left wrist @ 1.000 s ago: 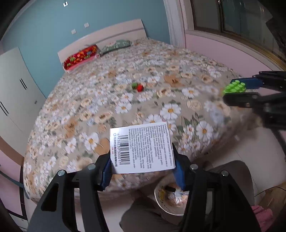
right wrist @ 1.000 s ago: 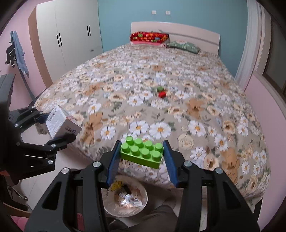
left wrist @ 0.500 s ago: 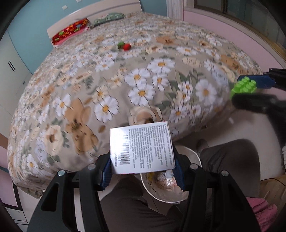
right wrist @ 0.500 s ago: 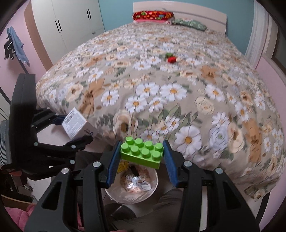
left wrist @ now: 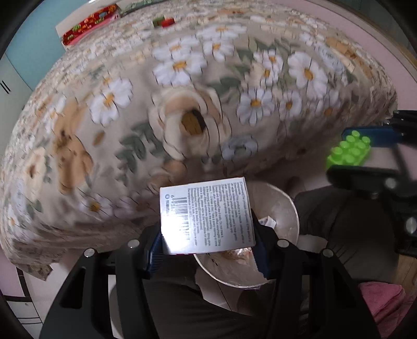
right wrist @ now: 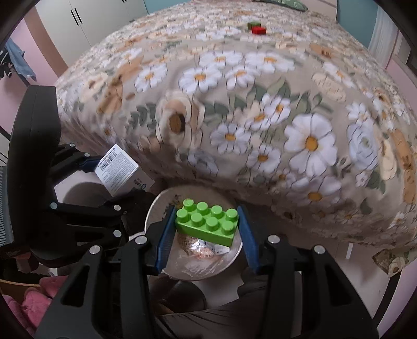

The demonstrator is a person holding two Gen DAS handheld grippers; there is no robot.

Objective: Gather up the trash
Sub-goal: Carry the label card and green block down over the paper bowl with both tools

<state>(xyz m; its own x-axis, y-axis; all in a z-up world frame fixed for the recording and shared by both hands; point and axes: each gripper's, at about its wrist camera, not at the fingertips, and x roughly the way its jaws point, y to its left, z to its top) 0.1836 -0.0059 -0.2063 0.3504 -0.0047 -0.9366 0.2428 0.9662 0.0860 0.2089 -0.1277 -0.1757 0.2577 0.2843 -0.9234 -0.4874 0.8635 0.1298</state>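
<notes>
My left gripper (left wrist: 207, 234) is shut on a small white box (left wrist: 206, 215) printed with a barcode and fine text. It hangs just above a round bowl (left wrist: 289, 208) lined with shiny wrap and holding scraps of trash. My right gripper (right wrist: 206, 226) is shut on a green toy brick (right wrist: 208, 223), directly over the same bowl (right wrist: 156, 208). Across each view the other gripper shows: the brick (left wrist: 349, 151) at the right, the box (right wrist: 120, 172) at the left. The bowl sits low in front of the bed, between a person's dark trouser legs (left wrist: 346, 221).
A bed with a flowered cover (right wrist: 260, 104) fills the view ahead, and its edge hangs close to the bowl. A red block and a green block (right wrist: 256, 27) lie far up the bed. Something pink and fluffy (left wrist: 383, 300) lies on the floor beside the bowl. White wardrobes (right wrist: 86, 18) stand far left.
Both grippers have sunk and tipped downward from facing across the bed to hanging over the bowl. The box and the brick stay gripped as before.
</notes>
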